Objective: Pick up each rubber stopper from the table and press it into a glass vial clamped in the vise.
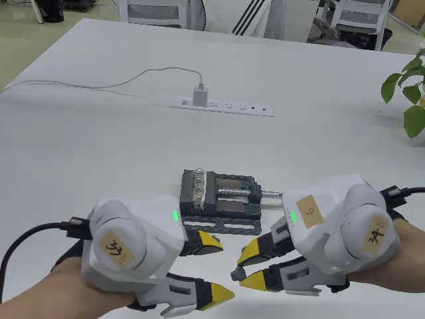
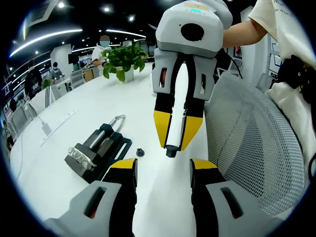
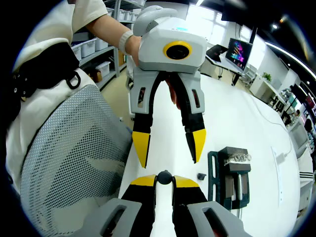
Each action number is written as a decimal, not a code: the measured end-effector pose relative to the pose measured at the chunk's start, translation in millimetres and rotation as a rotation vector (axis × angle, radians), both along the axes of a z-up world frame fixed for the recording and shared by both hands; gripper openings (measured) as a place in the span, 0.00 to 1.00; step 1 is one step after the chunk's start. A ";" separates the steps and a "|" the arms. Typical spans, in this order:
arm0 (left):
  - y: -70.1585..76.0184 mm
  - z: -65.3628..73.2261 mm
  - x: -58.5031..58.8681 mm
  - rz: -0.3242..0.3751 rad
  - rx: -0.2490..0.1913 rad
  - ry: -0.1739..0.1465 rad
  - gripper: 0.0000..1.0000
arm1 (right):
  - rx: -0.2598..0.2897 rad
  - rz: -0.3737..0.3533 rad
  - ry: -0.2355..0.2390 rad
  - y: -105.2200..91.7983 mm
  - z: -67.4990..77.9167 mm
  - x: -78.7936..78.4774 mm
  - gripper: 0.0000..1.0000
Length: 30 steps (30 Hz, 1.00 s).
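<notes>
One stopper point(image 3: 164, 177) is pinched at the tips of your right gripper point(image 1: 247, 268); left gripper point(image 1: 218, 267) jaws apart, empty. Just ahead of both: vise point(image 1: 229, 199) holding vials point(image 1: 198, 186). Square the stopper over a vial mouth, then push straight down.

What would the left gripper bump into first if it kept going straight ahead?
Probably the right gripper, which faces the open left gripper tip to tip and is shut on a rubber stopper. The stopper sticks out, so it may touch first. Nothing lies between them, though depth is unclear.
</notes>
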State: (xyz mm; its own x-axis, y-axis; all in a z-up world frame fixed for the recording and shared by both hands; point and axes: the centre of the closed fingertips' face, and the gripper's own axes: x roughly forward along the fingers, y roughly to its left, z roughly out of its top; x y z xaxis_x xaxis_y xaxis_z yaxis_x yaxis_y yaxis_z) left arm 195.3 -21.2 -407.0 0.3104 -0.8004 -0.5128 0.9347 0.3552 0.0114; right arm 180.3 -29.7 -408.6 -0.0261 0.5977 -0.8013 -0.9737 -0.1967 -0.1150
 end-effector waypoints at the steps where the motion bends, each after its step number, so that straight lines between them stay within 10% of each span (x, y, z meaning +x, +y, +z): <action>1: 0.8 1.3 1.9 0.020 -0.019 0.001 0.45 | -0.001 0.001 0.001 -0.1 -0.5 0.4 0.07; 10: 25.2 2.6 19.5 0.198 -0.082 -0.005 0.74 | -0.024 0.011 0.005 -3.2 -4.5 3.6 0.07; 30: 66.7 0.1 34.5 0.396 -0.135 -0.010 0.99 | -0.070 0.042 -0.001 -6.6 -6.9 13.0 0.07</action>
State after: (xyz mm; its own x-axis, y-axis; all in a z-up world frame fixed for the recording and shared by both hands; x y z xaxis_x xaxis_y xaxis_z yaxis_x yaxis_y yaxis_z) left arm 229.9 45.6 -406.9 0.6124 -0.6778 -0.4068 0.7255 0.6863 -0.0514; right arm 193.3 -36.3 -415.5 -0.0490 0.5388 -0.8410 -0.9643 -0.2449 -0.1007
